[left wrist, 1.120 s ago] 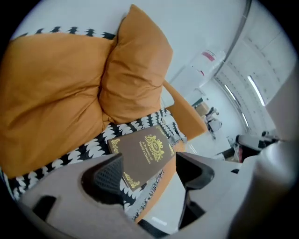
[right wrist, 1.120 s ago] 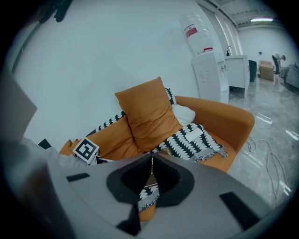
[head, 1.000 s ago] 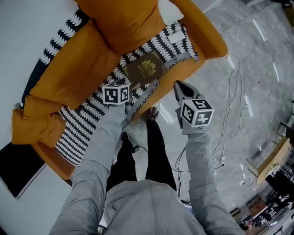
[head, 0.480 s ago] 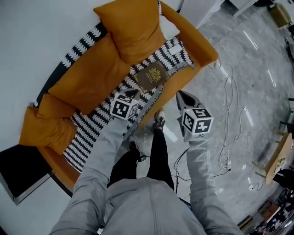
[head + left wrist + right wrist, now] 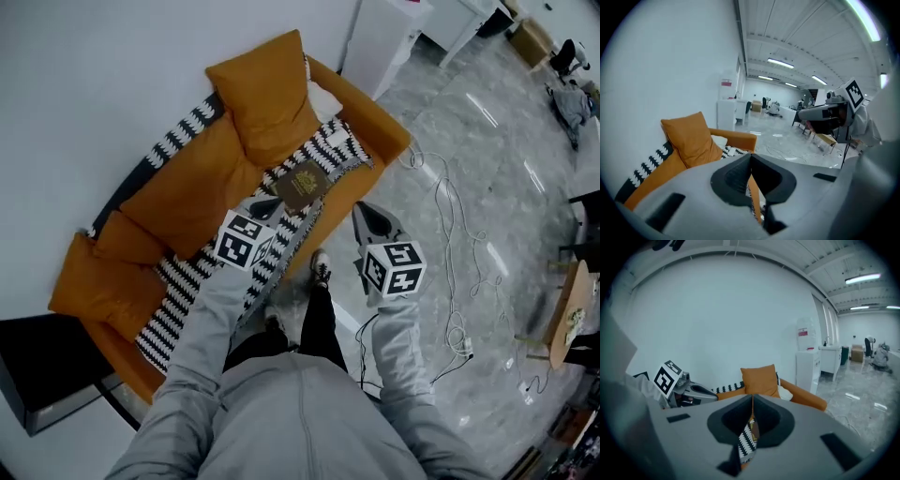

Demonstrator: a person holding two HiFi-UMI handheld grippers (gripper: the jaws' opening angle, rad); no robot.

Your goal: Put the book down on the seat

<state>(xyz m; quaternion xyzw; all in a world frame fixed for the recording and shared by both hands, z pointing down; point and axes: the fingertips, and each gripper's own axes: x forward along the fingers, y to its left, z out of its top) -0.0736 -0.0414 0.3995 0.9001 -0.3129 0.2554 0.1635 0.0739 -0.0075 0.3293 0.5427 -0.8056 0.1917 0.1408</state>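
The left gripper (image 5: 269,202) has its jaws pressed together with nothing between them, its tip near the book (image 5: 302,183). The book lies flat on the patterned blanket (image 5: 342,150) on the orange sofa (image 5: 183,192) seat. The right gripper (image 5: 361,208), jaws also together and empty, hangs beside the sofa's front edge.

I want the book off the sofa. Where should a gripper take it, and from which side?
Probably its near edge, coming from the front of the seat: the book lies flat on the blanket, with the cushion close behind it, so that edge is most open.
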